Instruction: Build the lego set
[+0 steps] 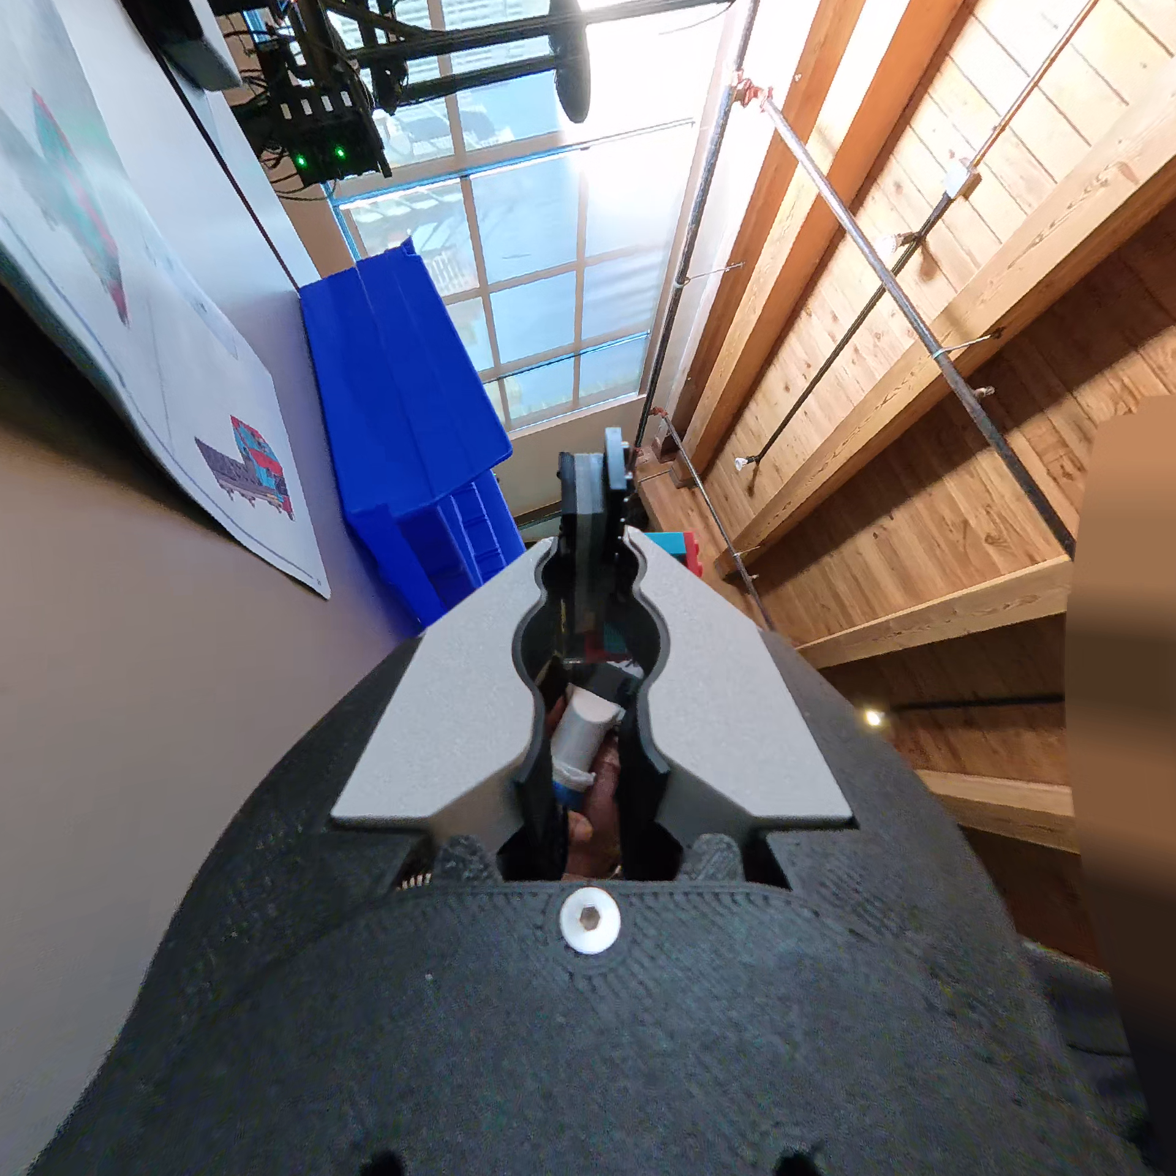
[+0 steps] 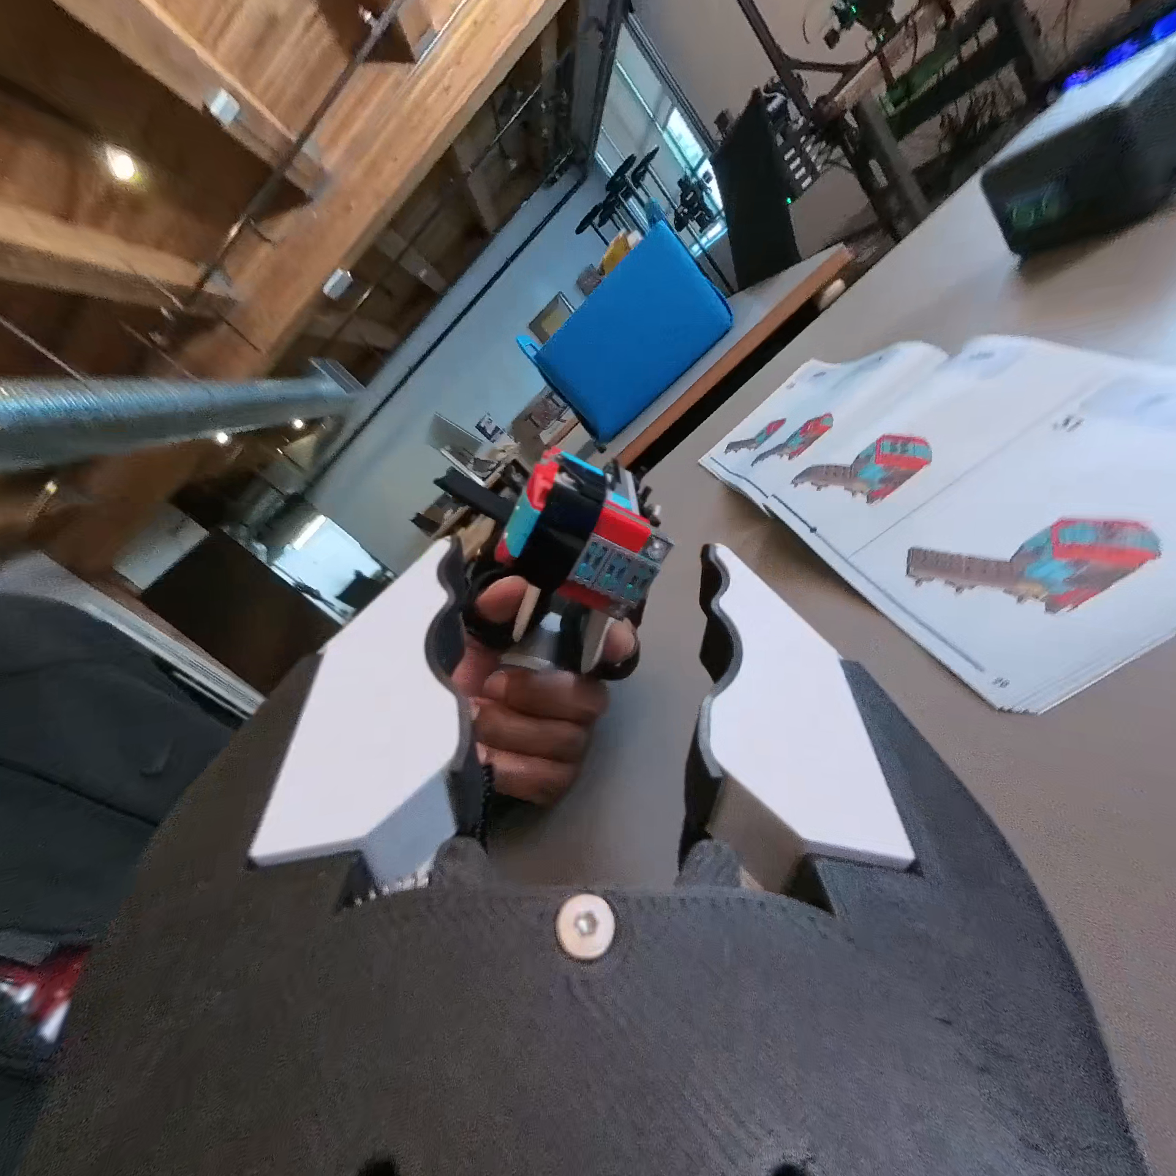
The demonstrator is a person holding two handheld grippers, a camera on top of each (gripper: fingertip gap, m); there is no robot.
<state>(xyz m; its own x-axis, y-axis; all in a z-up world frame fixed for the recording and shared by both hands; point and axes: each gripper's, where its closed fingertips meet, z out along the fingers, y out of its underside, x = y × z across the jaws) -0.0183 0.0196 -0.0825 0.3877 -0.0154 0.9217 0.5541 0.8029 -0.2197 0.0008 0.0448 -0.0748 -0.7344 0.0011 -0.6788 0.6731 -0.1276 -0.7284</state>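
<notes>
left gripper (image 2: 560, 541): clenched on lego train (image 2: 582, 531) | right gripper (image 2: 579, 573): released | blue bin (image 1: 407, 407): contents hidden

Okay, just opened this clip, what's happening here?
A person is partway through a Lego build. In the right wrist view, the left gripper, gripped in the person's hand, is lifted above the tan table with a red, teal and grey brick train section clamped in its jaws. The right gripper has its jaws spread wide and empty, facing that model. An open instruction booklet with train pictures lies on the table.
</notes>
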